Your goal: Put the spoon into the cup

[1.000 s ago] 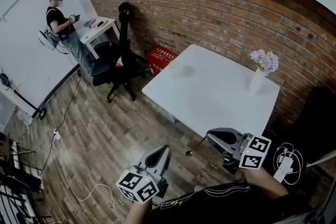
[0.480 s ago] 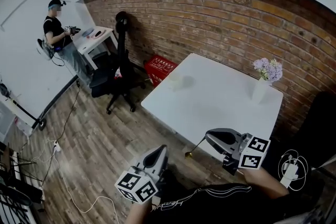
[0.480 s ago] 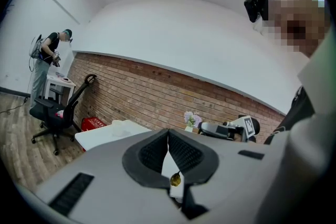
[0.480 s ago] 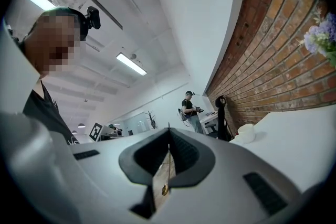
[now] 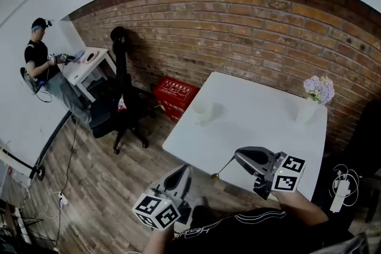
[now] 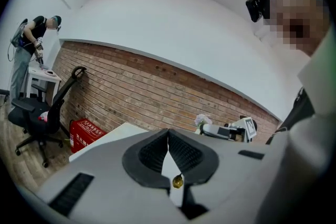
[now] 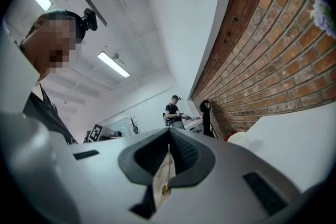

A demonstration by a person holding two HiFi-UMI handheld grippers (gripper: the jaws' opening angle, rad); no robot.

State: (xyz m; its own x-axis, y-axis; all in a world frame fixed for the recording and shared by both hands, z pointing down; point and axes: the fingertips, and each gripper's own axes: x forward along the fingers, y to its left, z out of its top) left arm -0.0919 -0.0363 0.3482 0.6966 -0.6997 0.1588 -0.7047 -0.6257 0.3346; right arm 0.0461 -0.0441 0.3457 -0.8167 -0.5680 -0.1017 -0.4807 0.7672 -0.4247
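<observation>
A pale cup (image 5: 202, 110) stands on the white table (image 5: 262, 122), near its left corner. My right gripper (image 5: 239, 156) hovers over the table's near edge, shut on a thin gold spoon (image 5: 222, 168) that slants down and to the left, past the edge. In the right gripper view the spoon's handle (image 7: 169, 155) shows as a thin line between the closed jaws, with the cup (image 7: 239, 139) ahead on the right. My left gripper (image 5: 185, 171) is shut and holds nothing, low over the wooden floor to the left of the table.
A white vase of purple flowers (image 5: 315, 98) stands at the table's far right. A black office chair (image 5: 116, 98) and a red crate (image 5: 172, 92) sit by the brick wall. A person (image 5: 41, 65) works at a small desk far left. A power strip (image 5: 340, 187) lies at right.
The head view has swung, so the table and cup now sit lower and further right in it. Both grippers keep their pose, and the spoon stays in the right one.
</observation>
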